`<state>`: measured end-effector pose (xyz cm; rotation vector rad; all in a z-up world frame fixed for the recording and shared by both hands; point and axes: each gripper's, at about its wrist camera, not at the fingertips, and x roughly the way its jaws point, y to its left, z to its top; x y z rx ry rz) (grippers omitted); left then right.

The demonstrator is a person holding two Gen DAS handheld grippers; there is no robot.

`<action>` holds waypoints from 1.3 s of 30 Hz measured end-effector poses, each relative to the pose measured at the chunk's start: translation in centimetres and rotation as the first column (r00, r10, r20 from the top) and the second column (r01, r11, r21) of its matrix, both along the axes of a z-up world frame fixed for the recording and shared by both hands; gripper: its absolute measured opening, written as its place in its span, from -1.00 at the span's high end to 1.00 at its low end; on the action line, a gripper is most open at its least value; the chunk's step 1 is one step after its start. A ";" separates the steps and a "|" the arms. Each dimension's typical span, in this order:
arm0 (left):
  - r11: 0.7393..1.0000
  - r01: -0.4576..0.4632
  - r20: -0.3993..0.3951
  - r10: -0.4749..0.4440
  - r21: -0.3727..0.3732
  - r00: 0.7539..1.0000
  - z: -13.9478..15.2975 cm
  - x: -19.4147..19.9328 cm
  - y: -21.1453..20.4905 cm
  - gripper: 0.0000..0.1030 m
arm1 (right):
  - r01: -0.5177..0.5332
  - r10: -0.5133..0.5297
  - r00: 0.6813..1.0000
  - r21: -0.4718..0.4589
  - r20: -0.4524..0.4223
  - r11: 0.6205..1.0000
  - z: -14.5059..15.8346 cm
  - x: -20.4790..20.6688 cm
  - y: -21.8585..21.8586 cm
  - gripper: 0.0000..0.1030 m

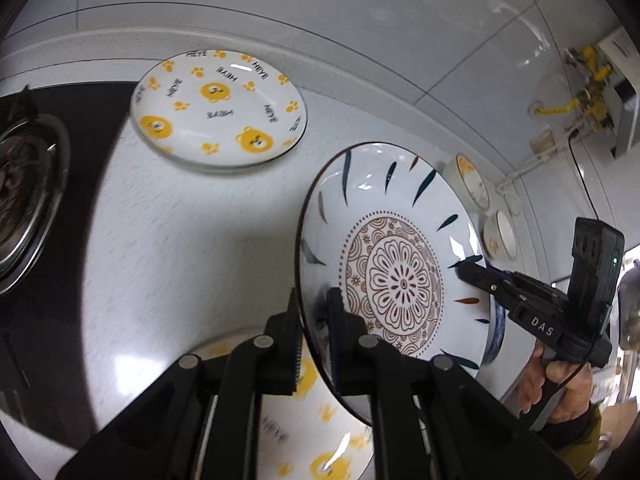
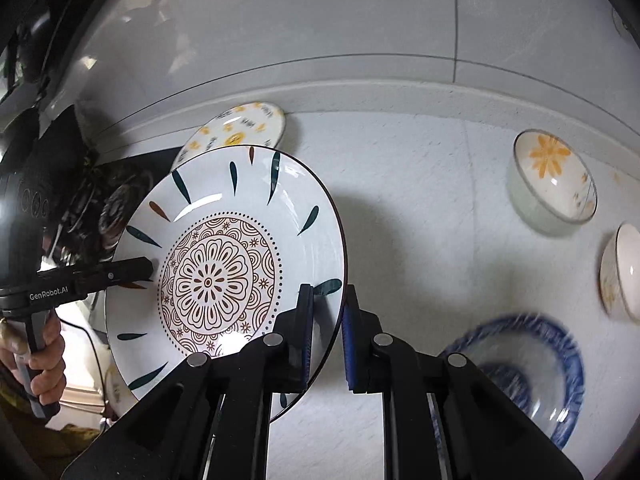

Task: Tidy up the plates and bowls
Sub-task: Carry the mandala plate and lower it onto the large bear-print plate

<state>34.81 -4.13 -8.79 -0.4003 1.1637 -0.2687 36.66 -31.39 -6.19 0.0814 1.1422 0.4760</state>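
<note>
A white plate with a brown mandala and dark leaf marks [image 1: 400,272] [image 2: 224,272] is held in the air between both grippers. My left gripper [image 1: 314,320] is shut on its left rim. My right gripper [image 2: 326,320] straddles its right rim with the jaws a little apart from it; it also shows in the left wrist view [image 1: 476,276]. A yellow bear plate [image 1: 220,108] [image 2: 240,128] lies on the counter at the back. Another bear plate [image 1: 304,432] lies below my left gripper.
Two small bowls with orange flowers [image 2: 556,180] [image 2: 620,272] stand at the right, near the wall. A blue-patterned bowl [image 2: 528,368] sits below my right gripper. A gas hob [image 1: 28,200] is at the left. The white counter [image 1: 192,240] runs along a tiled wall.
</note>
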 end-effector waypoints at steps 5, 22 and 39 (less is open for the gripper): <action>0.998 0.052 -0.019 -0.051 0.038 0.999 -0.3 -6.0 3.1 0.80 | -0.022 0.024 0.999 0.045 -0.048 0.999 -0.9 -4.6 1.8 0.76; 0.988 0.120 -0.085 -0.111 0.099 0.990 -4.1 -12.5 5.6 0.78 | -0.020 0.034 0.978 0.069 -0.207 0.997 -5.1 -12.1 5.7 0.77; 0.965 0.140 -0.046 -0.133 0.221 0.990 -4.8 -12.5 5.9 0.72 | -0.045 0.046 0.976 0.010 -0.213 0.999 -5.2 -12.0 7.3 0.74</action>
